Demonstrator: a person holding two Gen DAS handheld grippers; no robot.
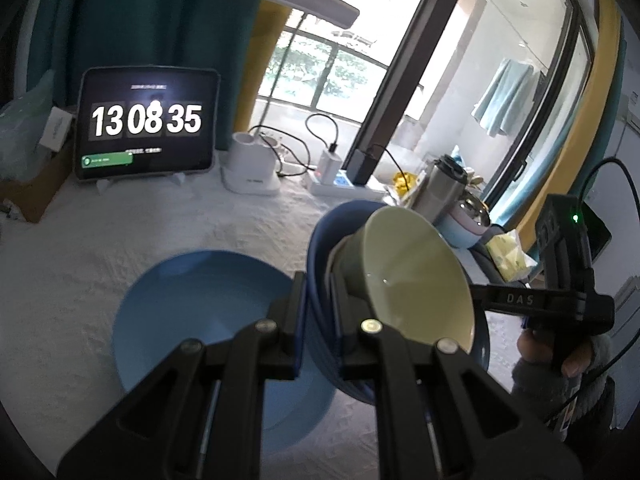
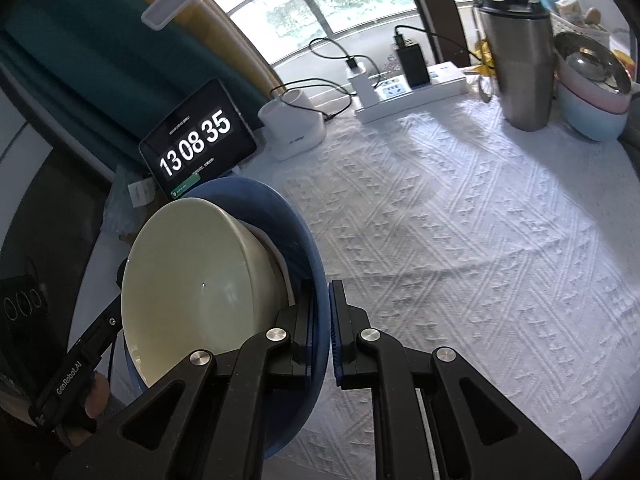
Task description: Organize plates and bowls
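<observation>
Both grippers, left (image 1: 318, 312) and right (image 2: 320, 334), have jaws clamped on the dark blue plate (image 2: 296, 240) rim; the cream bowl (image 2: 192, 292) lies on it.

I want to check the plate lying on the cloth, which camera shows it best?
The left wrist view. It shows the light blue plate flat on the white cloth, most of it visible, with its near edge hidden behind the left gripper. The right wrist view doesn't show it at all.
</observation>
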